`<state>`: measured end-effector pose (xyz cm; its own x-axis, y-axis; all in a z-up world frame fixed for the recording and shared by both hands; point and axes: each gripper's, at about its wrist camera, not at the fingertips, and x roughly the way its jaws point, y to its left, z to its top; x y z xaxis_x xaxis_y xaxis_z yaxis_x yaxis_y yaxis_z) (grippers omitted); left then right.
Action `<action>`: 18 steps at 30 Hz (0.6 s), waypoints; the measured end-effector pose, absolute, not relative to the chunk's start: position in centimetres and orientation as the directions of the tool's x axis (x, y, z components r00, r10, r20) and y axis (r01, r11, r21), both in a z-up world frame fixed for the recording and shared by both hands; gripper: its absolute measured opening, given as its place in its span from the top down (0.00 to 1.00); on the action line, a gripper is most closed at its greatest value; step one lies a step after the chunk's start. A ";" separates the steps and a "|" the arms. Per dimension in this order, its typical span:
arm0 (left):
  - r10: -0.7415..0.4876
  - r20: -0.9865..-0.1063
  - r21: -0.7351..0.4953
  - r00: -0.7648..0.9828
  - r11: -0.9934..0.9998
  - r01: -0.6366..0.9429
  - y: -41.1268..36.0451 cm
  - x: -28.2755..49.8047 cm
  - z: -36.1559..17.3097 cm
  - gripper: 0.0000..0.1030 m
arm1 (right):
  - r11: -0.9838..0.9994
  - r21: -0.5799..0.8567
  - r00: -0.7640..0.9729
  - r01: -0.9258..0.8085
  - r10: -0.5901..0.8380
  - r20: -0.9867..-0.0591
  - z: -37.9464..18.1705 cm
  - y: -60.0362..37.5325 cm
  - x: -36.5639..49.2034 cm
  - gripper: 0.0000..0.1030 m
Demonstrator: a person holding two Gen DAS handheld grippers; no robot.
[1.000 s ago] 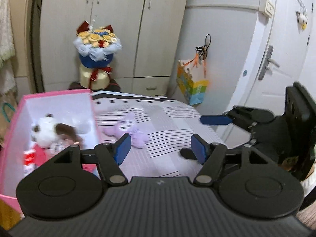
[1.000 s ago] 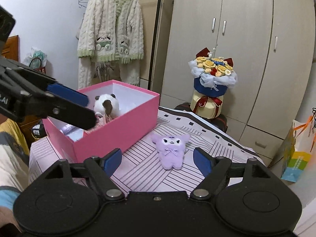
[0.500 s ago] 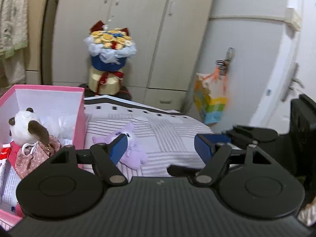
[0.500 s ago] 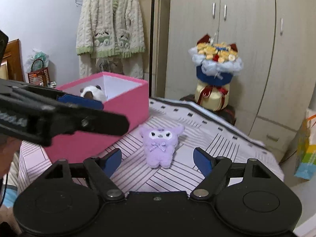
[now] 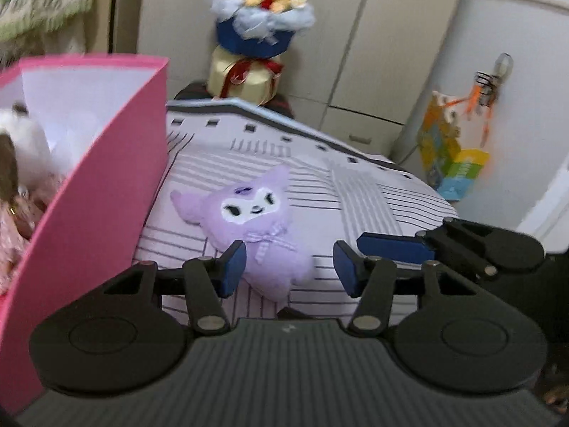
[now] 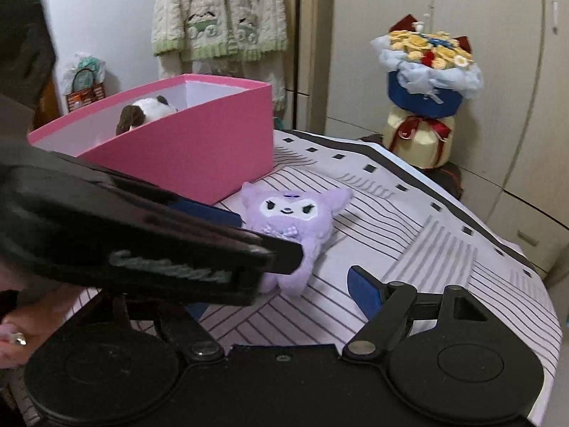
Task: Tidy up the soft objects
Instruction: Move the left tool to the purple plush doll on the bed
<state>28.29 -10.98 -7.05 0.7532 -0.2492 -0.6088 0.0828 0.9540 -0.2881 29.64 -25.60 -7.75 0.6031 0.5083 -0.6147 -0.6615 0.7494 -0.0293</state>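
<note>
The purple plush toy [image 5: 258, 226] lies on the striped cloth [image 5: 355, 192] beside the pink box [image 5: 106, 178], looks soft and light, and the wide-open left gripper [image 5: 290, 267] could squeeze its tummy.

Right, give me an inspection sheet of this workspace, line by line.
Surface: striped cloth covers the table.
Job's things: purple plush lies face up beside the pink box; a brown-and-white plush sits inside the box.
Clutter: nothing seen.
Grippers: left tool open, its fingers either side of the purple plush's lower half; right tool open, empty.
Cables: nothing seen.
Surroundings: bouquet, wardrobe, hanging cardigan, colourful bag.
</note>
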 end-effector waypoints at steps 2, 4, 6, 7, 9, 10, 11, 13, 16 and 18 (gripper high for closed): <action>-0.255 -0.620 -0.326 0.742 0.944 0.052 -10.3 28.9 -7.6 0.49 | 0.747 -0.037 0.600 -0.664 0.503 -0.622 -8.2 -25.2 30.3 0.21; -0.246 -0.621 -0.329 0.744 0.944 0.037 -10.1 29.2 -7.9 0.49 | 0.746 -0.041 0.599 -0.665 0.500 -0.626 -8.6 -24.8 30.9 0.21; -0.250 -0.622 -0.342 0.742 0.939 0.030 -9.9 29.5 -8.1 0.49 | 0.744 -0.040 0.600 -0.667 0.504 -0.621 -8.9 -24.6 31.5 0.21; -0.255 -0.623 -0.351 0.739 0.936 0.027 -9.8 29.7 -8.2 0.49 | 0.740 -0.042 0.599 -0.671 0.508 -0.619 -9.1 -24.5 31.8 0.21; -0.259 -0.626 -0.362 0.735 0.932 0.020 -9.9 30.1 -8.4 0.49 | 0.731 -0.056 0.601 -0.680 0.512 -0.614 -9.4 -24.2 32.1 0.23; -0.257 -0.627 -0.362 0.736 0.932 0.017 -9.9 30.2 -8.5 0.49 | 0.727 -0.063 0.602 -0.684 0.514 -0.611 -9.5 -24.1 32.2 0.25; -0.254 -0.626 -0.362 0.737 0.932 0.014 -10.0 30.3 -8.6 0.49 | 0.722 -0.066 0.601 -0.688 0.517 -0.609 -9.7 -24.0 32.3 0.27; -0.247 -0.627 -0.364 0.739 0.931 0.002 -10.0 30.5 -8.7 0.49 | 0.720 -0.057 0.601 -0.691 0.529 -0.599 -9.8 -23.9 32.4 0.29; -0.235 -0.630 -0.353 0.740 0.936 -0.003 -10.1 30.7 -9.0 0.49 | 0.726 -0.026 0.597 -0.687 0.544 -0.589 -10.0 -23.8 32.5 0.35; -0.237 -0.630 -0.357 0.739 0.934 -0.006 -10.0 30.8 -9.2 0.49 | 0.725 -0.020 0.586 -0.688 0.539 -0.606 -10.3 -23.6 32.7 0.47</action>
<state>30.75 -10.01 -9.22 0.7395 -0.2366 -0.6302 -0.0057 0.9340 -0.3573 32.67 -23.61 -10.30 0.5857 0.5387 -0.6056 -0.6882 0.7253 -0.0203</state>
